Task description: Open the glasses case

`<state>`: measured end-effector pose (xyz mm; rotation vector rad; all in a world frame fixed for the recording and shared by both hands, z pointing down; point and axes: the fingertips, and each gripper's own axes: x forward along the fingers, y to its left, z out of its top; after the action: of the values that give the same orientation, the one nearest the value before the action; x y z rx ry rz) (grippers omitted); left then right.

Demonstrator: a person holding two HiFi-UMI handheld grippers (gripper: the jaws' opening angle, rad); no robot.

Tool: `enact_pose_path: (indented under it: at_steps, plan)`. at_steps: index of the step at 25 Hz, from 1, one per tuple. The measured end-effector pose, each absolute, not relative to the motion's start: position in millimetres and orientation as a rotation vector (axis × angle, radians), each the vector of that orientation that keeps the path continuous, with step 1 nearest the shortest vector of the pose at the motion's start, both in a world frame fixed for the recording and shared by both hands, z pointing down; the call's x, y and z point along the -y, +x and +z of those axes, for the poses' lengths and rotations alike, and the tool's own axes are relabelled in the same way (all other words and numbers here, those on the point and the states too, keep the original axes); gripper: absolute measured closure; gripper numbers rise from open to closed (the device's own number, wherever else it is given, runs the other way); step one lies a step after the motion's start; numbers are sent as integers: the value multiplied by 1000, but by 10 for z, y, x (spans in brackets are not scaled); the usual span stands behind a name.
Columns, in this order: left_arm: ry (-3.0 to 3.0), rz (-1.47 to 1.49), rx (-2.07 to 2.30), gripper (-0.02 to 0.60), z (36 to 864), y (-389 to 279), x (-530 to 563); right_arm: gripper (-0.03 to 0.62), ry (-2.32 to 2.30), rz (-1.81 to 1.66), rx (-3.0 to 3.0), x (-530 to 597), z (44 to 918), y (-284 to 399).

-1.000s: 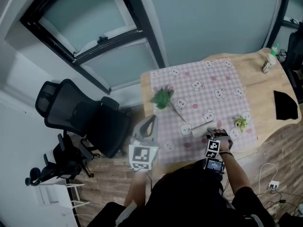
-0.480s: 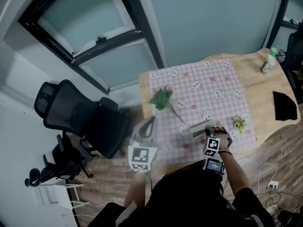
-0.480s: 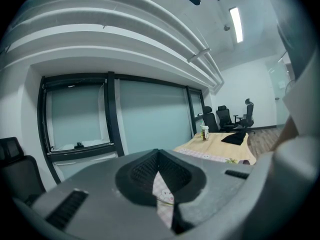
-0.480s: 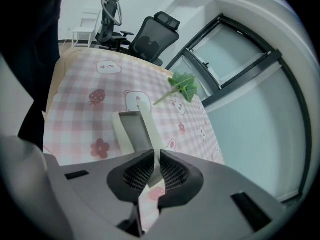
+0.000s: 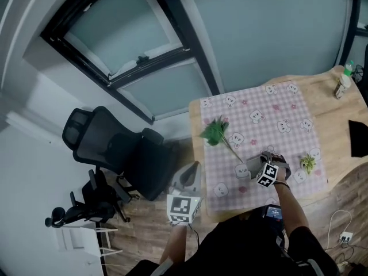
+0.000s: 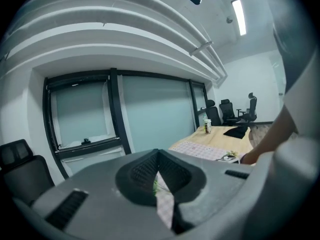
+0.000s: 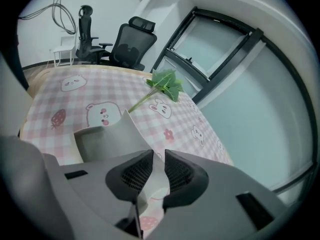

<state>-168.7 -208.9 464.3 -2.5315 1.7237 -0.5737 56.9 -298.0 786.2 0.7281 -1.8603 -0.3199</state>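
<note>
The glasses case (image 7: 102,139) is seen lying on the pink checked cloth (image 7: 85,91) toward the near edge of the table (image 5: 333,117), between a green sprig (image 7: 162,84) on its far left and a small plant (image 5: 309,163) on its right. The right gripper (image 7: 154,171) is closed almost fully, with only the thin grey flap (image 7: 134,136) of the case pinched between its 2 jaws; the flap is already raised and the hollow of the case shows beneath it, so the opening is judged to be partly done. The left gripper (image 6: 158,159) is held off the table at the near left, its jaws brought together on nothing, and the case body is not being steadied by it. For the step to be done well, the pinch should be kept firm and the flap swung back along its own hinge line rather than pulled upward, since the light, unrestrained body could otherwise be lifted or dragged across the cloth. If the body starts to rise, it could be pressed down with the free gripper.
</note>
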Motion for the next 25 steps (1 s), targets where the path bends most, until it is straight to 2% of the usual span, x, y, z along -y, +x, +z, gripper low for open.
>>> enact_pose_path:
  at_steps: [9, 14, 19, 25]
  plan:
    - [-2509, -643, -1816, 583, 4788, -1893, 1928, 517, 732, -173, 1944, 3104, 8058, 616]
    - [-2513, -624, -1814, 583, 4833, -1872, 1995, 519, 794, -91, 2038, 3058, 7819, 688]
    - [-2538, -562, -1791, 583, 4830, -1835, 2122, 519, 1068, -43, 2149, 3156, 6958, 1038]
    - [-2582, -427, -1746, 583, 4627, -1668, 2268, 555, 1503, 3, 2464, 2793, 5193, 1258]
